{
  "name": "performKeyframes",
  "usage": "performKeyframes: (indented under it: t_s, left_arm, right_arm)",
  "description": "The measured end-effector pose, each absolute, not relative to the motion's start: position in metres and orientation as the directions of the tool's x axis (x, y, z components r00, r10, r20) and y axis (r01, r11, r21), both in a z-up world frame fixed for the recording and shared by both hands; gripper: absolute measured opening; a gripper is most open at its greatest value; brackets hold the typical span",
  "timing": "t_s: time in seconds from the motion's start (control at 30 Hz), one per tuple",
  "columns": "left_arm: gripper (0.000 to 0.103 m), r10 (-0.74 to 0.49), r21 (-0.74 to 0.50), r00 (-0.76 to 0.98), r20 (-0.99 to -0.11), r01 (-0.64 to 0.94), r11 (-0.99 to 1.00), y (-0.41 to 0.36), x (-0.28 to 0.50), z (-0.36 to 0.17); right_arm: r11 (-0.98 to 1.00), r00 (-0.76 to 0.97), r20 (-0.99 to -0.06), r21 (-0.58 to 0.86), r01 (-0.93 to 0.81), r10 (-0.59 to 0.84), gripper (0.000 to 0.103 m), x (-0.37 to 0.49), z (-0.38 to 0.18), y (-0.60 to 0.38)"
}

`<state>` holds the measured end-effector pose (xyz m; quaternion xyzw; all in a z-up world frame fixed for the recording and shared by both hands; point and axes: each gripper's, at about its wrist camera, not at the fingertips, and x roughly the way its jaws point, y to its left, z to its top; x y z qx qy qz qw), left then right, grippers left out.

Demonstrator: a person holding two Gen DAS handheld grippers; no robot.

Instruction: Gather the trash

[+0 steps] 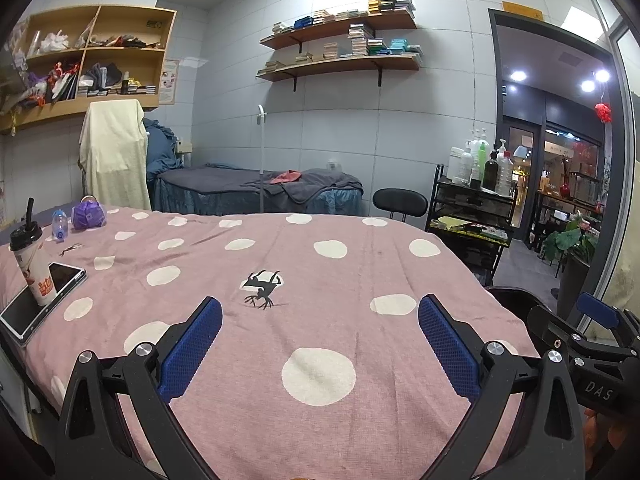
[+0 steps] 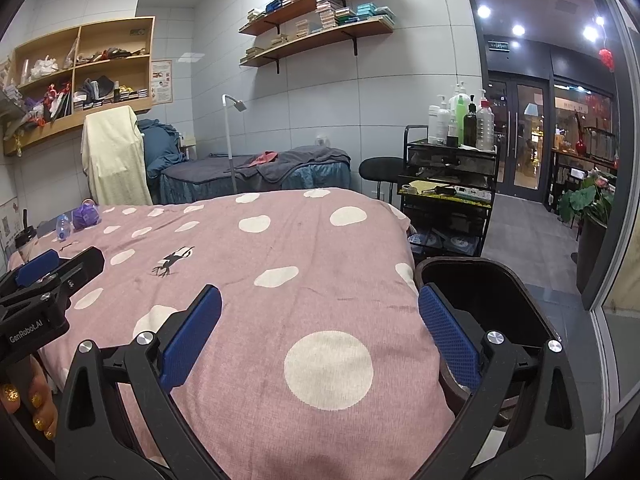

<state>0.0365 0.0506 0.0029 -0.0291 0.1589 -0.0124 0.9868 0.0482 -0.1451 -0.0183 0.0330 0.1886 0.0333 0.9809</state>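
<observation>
Both claws, left (image 1: 320, 344) and right (image 2: 320, 340), gape empty over your spotted bed (image 1: 320, 420).
Next, reach the cup (image 1: 34, 266) at its far-left edge.

My left gripper (image 1: 320, 344) and right gripper (image 2: 320, 340) hang side by side over the near end of the bed (image 1: 360, 280), jaws spread, the bin (image 2: 500, 288) just beside the bed's right edge under my right fingers. At the far left of the bed a cup (image 1: 34, 268) stands on a tablet (image 1: 44, 300); behind them lie a bottle (image 1: 59, 224) and, right of it, a bag (image 1: 89, 216). Beyond the bed is a second bed (image 1: 260, 188). A chair (image 1: 400, 202) and cart (image 1: 472, 216) stand to the right.
</observation>
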Motion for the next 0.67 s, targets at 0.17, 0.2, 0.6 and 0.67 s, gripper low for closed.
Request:
performKeyframes:
  t_s: [0.17,0.2,0.6,0.67]
  left_arm:
    - [0.097,-0.044,-0.058,0.948,-0.314,0.028,0.998,0.0487,0.0375,0.0034]
    - [0.097,-0.046,-0.059,0.948,-0.315,0.029,0.998,0.0485,0.0374,0.0034]
    - [0.097,-0.034,-0.051,0.947,-0.320,0.018,0.999,0.0467,0.0382,0.0010]
    - [0.097,-0.035,-0.052,0.946,-0.322,0.019,0.998,0.0471,0.0383,0.0004]
  right_arm:
    - [0.996,0.926,-0.370,0.076,-0.051,0.076,0.097,0.0479,-0.0184,-0.1458]
    - [0.996,0.926,-0.370,0.077,-0.051,0.076,0.097,0.0489,-0.0185,-0.1466]
    - [0.995,0.924,-0.376,0.084,-0.048,0.077,0.097,0.0476,-0.0194,-0.1484]
    - [0.995,0.922,-0.380,0.085,-0.048,0.077,0.097,0.0472,-0.0197,-0.1487]
